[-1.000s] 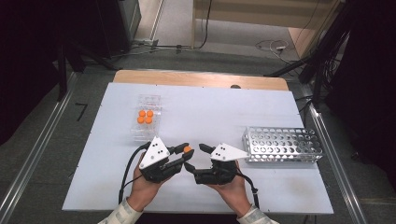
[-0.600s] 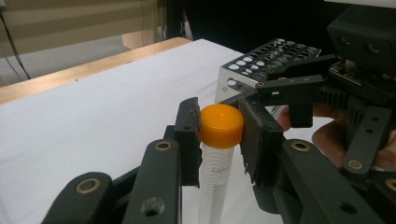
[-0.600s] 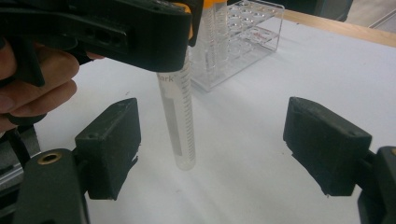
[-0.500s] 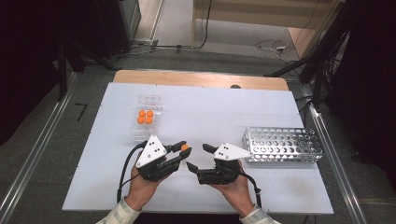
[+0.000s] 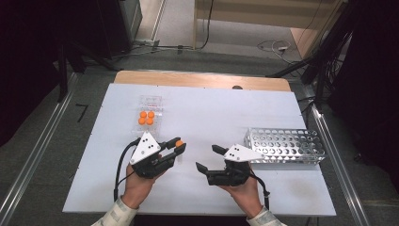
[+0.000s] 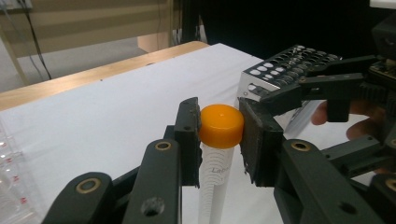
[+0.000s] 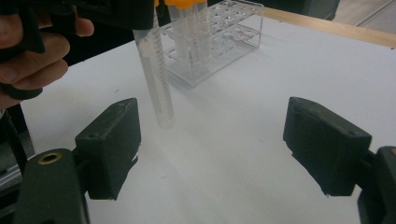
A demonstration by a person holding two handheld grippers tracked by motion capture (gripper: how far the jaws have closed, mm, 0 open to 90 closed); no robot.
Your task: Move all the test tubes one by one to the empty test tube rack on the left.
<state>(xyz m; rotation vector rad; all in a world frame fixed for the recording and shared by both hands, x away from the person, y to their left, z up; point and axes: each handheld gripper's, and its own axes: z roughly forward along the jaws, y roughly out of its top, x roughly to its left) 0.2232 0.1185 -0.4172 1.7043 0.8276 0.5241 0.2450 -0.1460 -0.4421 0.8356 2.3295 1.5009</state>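
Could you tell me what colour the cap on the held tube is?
Orange cap; clearest in the left gripper view.

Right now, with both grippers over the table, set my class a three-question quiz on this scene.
1. True or false: the right gripper holds the tube.
2. How many orange-capped tubes stand in the clear rack?
3. Where does the left gripper grip its tube: A the cap, B the bottom tip?

Key: 1 false, its jaws stand open. 2 four. 3 A.
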